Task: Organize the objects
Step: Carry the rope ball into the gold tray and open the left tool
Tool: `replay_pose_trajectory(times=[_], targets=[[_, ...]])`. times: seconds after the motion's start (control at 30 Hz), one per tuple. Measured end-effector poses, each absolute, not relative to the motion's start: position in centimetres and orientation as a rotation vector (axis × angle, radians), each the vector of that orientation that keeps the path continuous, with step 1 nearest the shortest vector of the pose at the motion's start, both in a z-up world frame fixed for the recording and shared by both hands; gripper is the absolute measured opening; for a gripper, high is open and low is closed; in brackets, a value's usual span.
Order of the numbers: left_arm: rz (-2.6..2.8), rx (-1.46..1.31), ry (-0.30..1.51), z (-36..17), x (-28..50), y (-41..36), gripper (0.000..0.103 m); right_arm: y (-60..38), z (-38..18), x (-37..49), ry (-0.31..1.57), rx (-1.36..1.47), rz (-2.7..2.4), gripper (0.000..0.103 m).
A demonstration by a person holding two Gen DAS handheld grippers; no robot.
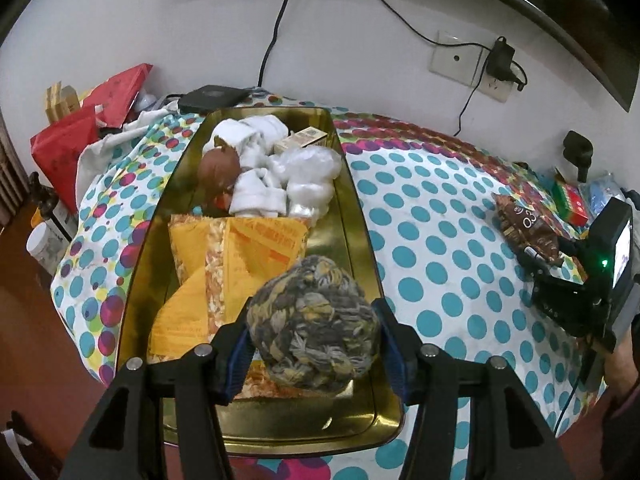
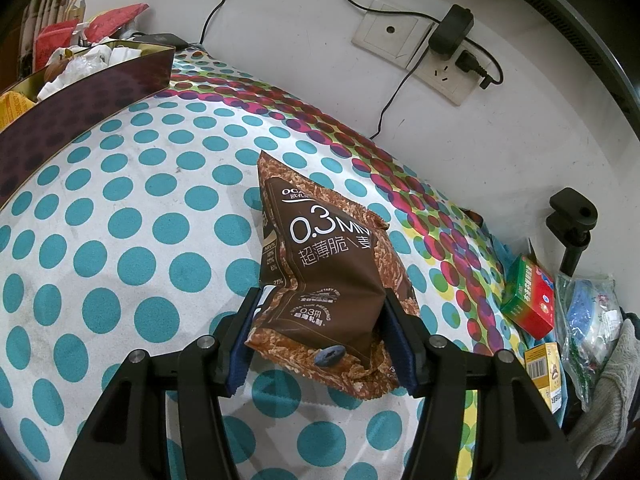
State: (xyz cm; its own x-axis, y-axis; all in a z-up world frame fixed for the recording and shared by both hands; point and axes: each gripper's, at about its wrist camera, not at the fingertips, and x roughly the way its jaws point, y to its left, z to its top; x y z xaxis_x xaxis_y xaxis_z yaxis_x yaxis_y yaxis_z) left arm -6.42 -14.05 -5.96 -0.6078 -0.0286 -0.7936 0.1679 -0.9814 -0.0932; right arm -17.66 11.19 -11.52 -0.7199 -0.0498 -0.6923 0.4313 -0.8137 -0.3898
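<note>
Gold metal is showing along the tray (image 1: 362,216) lying just beyond the left claw (image 1: 314,344), whose near corner is being cut off behind the claw's black arms. That claw is gripping a grey-and-yellow yarn ball (image 1: 314,320) between its blue pads, holding it over the tray's near end. Ahead of it inside the tray, yellow packets (image 1: 236,256) are lying flat, with rolled white socks (image 1: 256,160), crumpled white plastic (image 1: 308,176), a brown round thing (image 1: 220,166) I cannot identify, and a small box (image 1: 300,140) crowding the far end. Left of the tray, red bags (image 1: 80,132) are slumping by the wall. Across the dotted desk (image 2: 120,240), the right claw (image 2: 320,340) is squeezing a brown snack bag (image 2: 324,264), pads pressing its lower sides. Right of that claw, a green-and-red box (image 2: 530,296), a yellow box (image 2: 542,364) and a clear plastic bag (image 2: 592,320) are piling up, partly cropped.
</note>
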Motion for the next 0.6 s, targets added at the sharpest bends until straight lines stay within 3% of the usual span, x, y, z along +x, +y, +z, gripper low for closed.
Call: replay_pose_trajectory(times=[0.6], targets=[[-2.697,1.364,0.282,-6.15,-6.25,-14.06,0.059,11.19,-11.49,-17.67,0.792,1.010,-2.566,0.056]])
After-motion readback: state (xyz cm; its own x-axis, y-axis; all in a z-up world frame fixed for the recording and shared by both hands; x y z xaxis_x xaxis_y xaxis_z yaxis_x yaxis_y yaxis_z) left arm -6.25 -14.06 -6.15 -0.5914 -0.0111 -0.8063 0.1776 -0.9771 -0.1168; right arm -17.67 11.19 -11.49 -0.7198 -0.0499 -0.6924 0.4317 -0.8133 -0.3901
